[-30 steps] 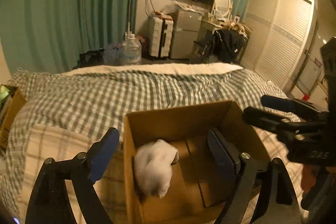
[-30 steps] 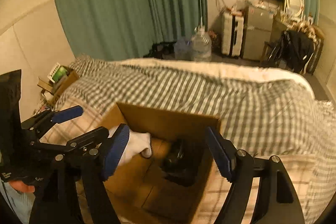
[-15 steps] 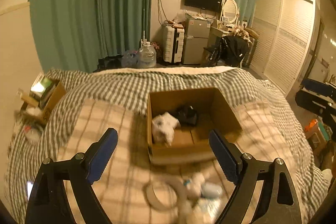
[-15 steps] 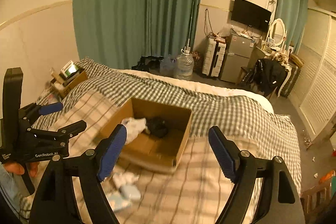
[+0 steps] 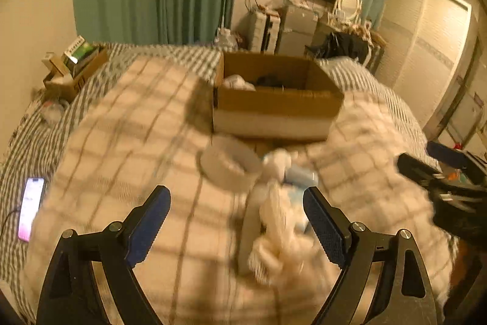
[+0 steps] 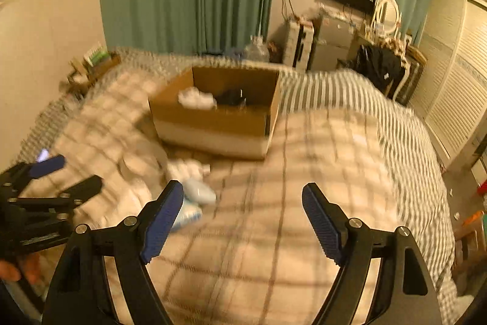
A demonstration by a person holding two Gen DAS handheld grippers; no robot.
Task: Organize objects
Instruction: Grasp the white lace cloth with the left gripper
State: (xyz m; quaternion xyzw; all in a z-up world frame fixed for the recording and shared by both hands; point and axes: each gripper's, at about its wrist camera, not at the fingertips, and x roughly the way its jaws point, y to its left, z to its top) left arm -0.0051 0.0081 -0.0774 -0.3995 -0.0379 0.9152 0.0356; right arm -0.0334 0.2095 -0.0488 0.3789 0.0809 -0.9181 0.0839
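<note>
At the far left of the left wrist view, a phone with a lit screen [image 5: 30, 207] lies on the grey checked sheet [image 5: 45, 139]. The left gripper [image 5: 237, 221] has its blue-padded jaws spread wide and holds nothing. It hangs over the cream plaid blanket [image 5: 127, 142]. Just beyond the jaws lies a blurred pile: a round white roll of tape [image 5: 228, 165], a white crumpled cloth [image 5: 280, 221] and a pale blue soft packet [image 5: 299, 174], all close together. Farther away stands the brown open cardboard box [image 5: 277, 102], with a white cloth bundle [image 5: 237, 83] and a dark object [image 5: 269, 80] inside it.

In the right wrist view the right gripper [image 6: 243, 221] is also wide open and empty above the blanket. The pile is to its near left, and the box [image 6: 213, 118] is far, left of centre.
</note>
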